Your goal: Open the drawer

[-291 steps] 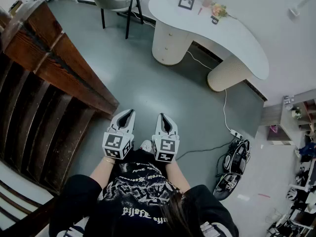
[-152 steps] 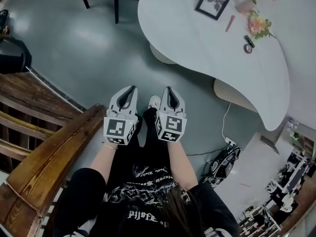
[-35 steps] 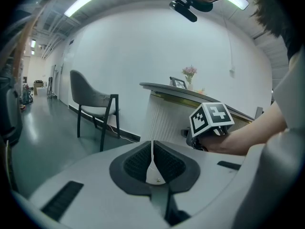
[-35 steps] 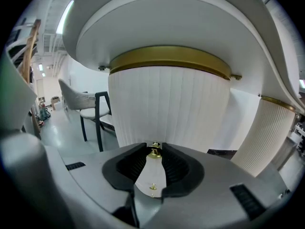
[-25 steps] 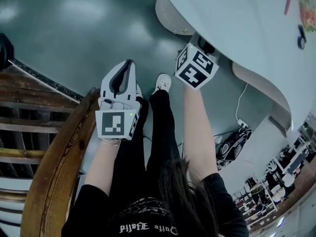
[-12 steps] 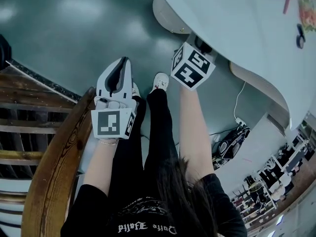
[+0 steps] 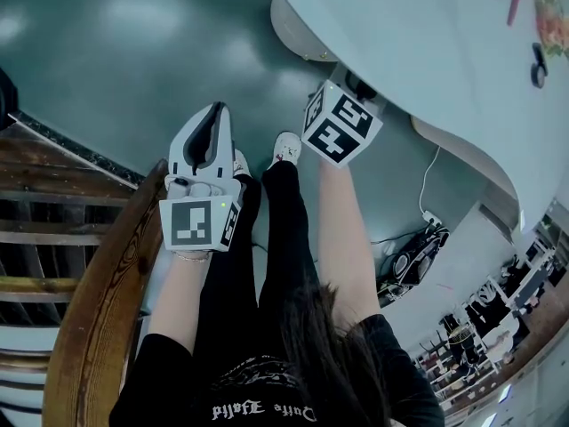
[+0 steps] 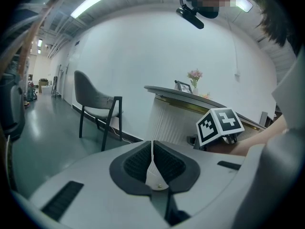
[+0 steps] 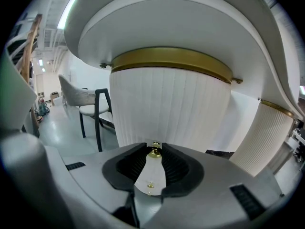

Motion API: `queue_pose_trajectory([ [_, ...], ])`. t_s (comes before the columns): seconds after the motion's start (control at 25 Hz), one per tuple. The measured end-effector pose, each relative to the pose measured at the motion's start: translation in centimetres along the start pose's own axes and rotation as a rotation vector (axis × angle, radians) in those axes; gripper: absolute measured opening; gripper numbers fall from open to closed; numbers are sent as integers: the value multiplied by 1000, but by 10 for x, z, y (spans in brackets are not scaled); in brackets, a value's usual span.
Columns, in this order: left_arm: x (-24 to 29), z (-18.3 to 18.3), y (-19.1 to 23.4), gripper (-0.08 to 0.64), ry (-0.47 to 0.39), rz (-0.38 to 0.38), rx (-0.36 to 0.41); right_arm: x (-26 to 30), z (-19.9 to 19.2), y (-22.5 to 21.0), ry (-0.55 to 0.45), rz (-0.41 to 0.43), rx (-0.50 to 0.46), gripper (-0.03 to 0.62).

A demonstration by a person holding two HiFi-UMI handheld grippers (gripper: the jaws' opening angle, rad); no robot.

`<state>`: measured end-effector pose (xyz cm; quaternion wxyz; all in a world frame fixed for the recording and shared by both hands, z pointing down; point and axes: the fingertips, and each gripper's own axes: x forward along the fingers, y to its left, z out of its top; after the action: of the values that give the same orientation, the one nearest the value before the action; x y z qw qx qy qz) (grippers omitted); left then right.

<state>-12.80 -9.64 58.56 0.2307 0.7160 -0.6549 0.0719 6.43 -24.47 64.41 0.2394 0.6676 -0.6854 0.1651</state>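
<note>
Reaching under the rounded end of the bench (image 7: 427,52), the right tool (image 9: 154,147) had its 2 jaws closed on the small brass knob (image 9: 154,150) of the ribbed white drawer front (image 9: 167,104). The left tool (image 8: 152,143) hung over the grey floor (image 7: 133,43), jaws together, empty.

Grey floor (image 7: 116,60), white desk (image 7: 418,52), chair (image 8: 95,99)

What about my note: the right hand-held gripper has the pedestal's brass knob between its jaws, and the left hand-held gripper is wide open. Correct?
Wrong on the left hand-held gripper: the left gripper view shows its jaws closed together, empty, not wide open. The right hand-held gripper does have the pedestal's brass knob between its jaws.
</note>
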Motion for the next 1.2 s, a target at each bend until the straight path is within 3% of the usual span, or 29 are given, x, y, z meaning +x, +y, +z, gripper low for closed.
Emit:
queue_pose_trajectory([
  [0.32,5,2,0,32,-10,-6,-3,-4,-2,4,8,5,-11,124],
  [0.52,3,8,-2,32,-24,-12,-4,-45,-32,13,-25,15,-53,123],
  [0.72,-4,16,4,32,-50,15,-21,-54,-37,14,3,33,-44,123],
  [1.2,-25,5,-10,32,-21,-17,5,-73,-49,15,14,47,-20,123],
])
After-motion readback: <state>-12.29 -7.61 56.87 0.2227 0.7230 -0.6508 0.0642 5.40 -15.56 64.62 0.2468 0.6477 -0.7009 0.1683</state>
